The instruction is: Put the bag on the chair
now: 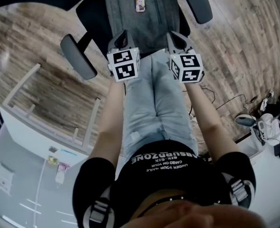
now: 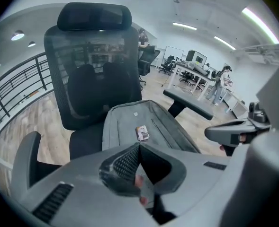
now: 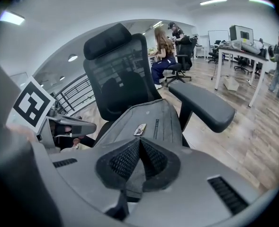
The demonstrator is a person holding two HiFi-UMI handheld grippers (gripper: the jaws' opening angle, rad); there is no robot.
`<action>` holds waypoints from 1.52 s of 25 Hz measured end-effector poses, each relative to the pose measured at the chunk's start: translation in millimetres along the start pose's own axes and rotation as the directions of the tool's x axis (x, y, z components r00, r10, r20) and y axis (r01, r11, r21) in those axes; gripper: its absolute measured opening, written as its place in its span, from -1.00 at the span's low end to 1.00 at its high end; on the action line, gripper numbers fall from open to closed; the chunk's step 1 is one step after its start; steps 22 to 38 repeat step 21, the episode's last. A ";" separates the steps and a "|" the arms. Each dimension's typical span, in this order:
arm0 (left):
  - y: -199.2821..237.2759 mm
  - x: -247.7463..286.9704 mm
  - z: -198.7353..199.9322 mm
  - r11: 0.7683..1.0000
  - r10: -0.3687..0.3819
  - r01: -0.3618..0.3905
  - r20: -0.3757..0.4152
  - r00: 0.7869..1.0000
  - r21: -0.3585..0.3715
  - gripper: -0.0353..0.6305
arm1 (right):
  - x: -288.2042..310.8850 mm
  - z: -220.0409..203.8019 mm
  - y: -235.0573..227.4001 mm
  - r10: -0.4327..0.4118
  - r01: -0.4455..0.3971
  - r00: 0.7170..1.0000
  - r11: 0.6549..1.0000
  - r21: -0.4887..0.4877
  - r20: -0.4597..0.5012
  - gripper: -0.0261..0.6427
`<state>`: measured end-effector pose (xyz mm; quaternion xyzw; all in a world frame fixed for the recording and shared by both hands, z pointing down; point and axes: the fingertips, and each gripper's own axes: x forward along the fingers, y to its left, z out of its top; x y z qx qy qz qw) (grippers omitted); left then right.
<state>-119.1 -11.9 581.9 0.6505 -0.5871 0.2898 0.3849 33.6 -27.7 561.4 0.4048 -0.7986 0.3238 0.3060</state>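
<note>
A grey backpack (image 1: pixel 142 18) lies flat on the seat of a black office chair (image 1: pixel 78 56), its top toward the mesh backrest (image 2: pixel 92 70). A small tag sits on the backpack (image 2: pixel 144 122) near its middle. My left gripper (image 1: pixel 123 33) and right gripper (image 1: pixel 175 34) hover side by side over the bag's near edge, both shut. In the left gripper view the left gripper (image 2: pixel 139 146) has its pads together with no bag fabric between them. The right gripper (image 3: pixel 139 142) looks the same, and the backpack (image 3: pixel 148 122) lies beyond it.
The chair's armrests (image 3: pixel 203 105) flank the bag on both sides. My legs in jeans (image 1: pixel 159 103) stand just before the seat. A white desk (image 1: pixel 25 165) is at the lower left, cables and devices (image 1: pixel 263 122) at the right. People and desks (image 3: pixel 165 51) fill the background.
</note>
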 end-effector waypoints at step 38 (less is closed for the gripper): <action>-13.8 -4.3 -25.1 1.000 0.022 -0.022 -0.060 0.998 -0.012 -0.84 | -7.7 -23.1 -0.7 -0.037 0.033 0.998 0.998 -0.061 -0.055 -0.88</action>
